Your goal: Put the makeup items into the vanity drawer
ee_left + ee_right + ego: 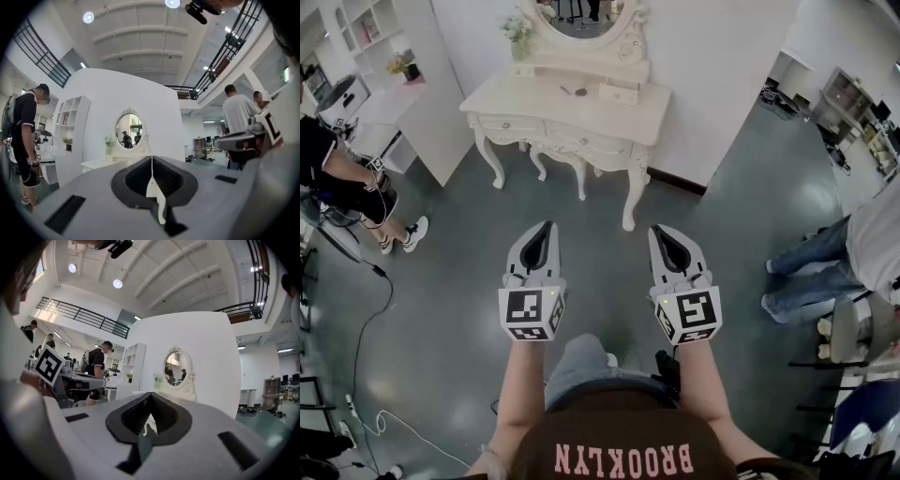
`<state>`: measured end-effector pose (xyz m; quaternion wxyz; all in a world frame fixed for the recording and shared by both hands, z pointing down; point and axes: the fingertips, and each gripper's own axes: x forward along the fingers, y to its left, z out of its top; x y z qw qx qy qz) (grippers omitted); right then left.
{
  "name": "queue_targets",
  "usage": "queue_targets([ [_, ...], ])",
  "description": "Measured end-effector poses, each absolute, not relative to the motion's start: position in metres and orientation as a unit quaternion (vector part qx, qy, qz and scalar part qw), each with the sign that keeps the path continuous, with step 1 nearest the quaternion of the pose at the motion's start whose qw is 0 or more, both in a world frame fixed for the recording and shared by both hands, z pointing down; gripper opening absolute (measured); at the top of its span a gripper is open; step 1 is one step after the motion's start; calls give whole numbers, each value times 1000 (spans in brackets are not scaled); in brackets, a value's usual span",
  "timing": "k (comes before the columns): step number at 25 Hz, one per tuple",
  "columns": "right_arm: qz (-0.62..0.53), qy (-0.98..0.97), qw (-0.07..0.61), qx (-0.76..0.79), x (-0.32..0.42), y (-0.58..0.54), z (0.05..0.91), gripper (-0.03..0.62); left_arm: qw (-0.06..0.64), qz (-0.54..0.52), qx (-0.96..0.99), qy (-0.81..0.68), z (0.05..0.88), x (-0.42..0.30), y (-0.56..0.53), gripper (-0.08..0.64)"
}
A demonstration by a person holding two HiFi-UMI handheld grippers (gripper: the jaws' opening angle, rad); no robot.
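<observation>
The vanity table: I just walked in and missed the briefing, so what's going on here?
A person stands back from the white vanity, holding the left gripper and the right gripper level toward it. Both are shut and empty. Small items lie on the vanity top and its front drawers look closed, so nothing is put away yet. Bystanders stand at either side.

Brown shirt (619, 448), grey left gripper (550, 225), right gripper (657, 230)

Open floor (600, 234) up to the vanity (534, 98) (left bystander (337, 178), right bystander (811, 267) flanking)
</observation>
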<state>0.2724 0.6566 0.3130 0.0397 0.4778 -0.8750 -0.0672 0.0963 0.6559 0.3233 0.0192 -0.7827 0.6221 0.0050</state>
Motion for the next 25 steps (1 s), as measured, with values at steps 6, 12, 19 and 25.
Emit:
queue_targets([
  [6, -49, -876, 31, 478, 269, 642, 316, -2, 23, 1, -779, 626, 320, 87, 647, 6],
  [12, -44, -877, 36, 477, 253, 602, 325, -2, 12, -1, -773, 635, 332, 65, 609, 6],
  [19, -39, -869, 36, 491, 225, 512, 324, -2, 5, 4, -774, 634, 336, 28, 519, 6],
  [25, -48, -867, 50, 493, 183, 427, 320, -2, -2, 18, -773, 634, 329, -19, 424, 6],
])
